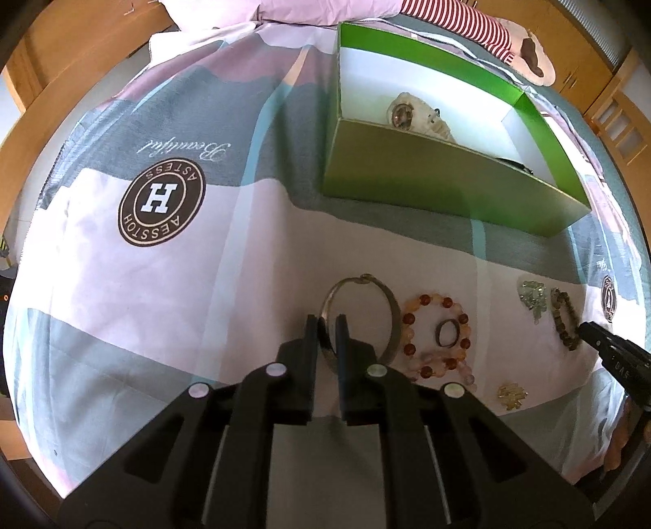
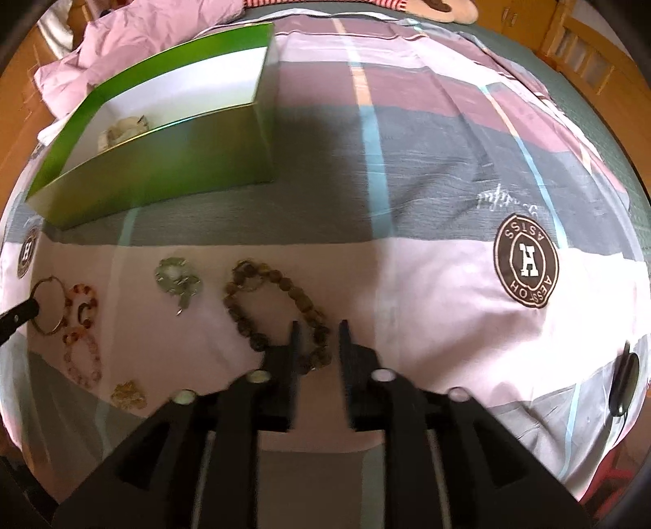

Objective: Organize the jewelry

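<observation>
In the left wrist view the left gripper [image 1: 328, 321] is pinched shut on the near rim of the metal bangle [image 1: 360, 315] lying on the bed [image 1: 203, 305], with the orange bead bracelet [image 1: 437, 337] just right and the green box [image 1: 447, 179] ahead. In the right wrist view the right gripper [image 2: 319, 329] stands partly open over the brown bead bracelet [image 2: 280, 309], gripping nothing; the box sits ahead-left.

Your green box's [image 1: 439, 179] near wall hiding part of the pale piece [image 1: 423, 116] inside, striped cloth [image 1: 459, 24] cut off top right, right-wrist view motion-blurred throughout
</observation>
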### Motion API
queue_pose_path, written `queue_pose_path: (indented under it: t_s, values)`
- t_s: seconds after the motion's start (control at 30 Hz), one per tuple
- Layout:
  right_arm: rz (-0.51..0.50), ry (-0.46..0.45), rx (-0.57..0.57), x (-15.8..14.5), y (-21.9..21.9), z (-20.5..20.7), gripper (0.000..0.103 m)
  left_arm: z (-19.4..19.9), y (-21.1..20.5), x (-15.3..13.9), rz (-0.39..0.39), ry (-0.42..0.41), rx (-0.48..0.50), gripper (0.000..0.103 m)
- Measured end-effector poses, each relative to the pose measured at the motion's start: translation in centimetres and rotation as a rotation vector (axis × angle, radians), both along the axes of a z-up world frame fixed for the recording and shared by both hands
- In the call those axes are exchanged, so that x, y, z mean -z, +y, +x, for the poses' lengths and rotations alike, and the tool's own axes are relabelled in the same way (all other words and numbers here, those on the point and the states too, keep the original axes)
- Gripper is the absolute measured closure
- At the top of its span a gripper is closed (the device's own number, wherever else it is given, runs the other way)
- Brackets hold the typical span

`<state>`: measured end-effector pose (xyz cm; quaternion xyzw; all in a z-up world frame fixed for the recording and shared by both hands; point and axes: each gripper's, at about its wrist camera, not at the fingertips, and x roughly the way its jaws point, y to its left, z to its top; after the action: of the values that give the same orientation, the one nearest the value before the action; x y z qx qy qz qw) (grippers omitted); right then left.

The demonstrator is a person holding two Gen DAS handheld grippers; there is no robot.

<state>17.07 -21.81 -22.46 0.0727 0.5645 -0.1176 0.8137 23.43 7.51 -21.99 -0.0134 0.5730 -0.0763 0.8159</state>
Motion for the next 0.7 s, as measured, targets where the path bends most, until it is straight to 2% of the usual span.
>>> queue_pose_path:
  t_s: [0.03,0.2,0.3,0.4,0.53,0.7]
  values:
    - [-0.006,-0.005,0.008,0.0,-0.2,0.0,0.069,0.0,0.0,0.1,0.003,0.002,-0.001,0.094]
    - [0.001,-0.016,0.033,-0.2,-0.9,-0.1,0.069,0.1,0.0,0.2,0.022,-0.002,-0.013,0.092]
    - [0.016,-0.027,0.005,-0.8,-0.4,-0.4,0.069,-0.1,-0.1,-0.5,0.018,-0.025,-0.011,0.092]
    - [0.042,-0.030,-0.067,-1.4,1.5,-0.7,0.069,-0.6,-0.6,-1.4,0.018,-0.048,0.014,0.090]
    - [0.107,-0.014,-0.220,-1.4,5.9,-1.3,0.069,-1.3,-2.0,-1.6,0.016,-0.049,0.075,0.085]
    - [0.129,0.015,-0.337,-0.4,10.5,-1.1,0.069,-0.8,-0.9,-1.0,0.024,-0.029,0.031,0.075]
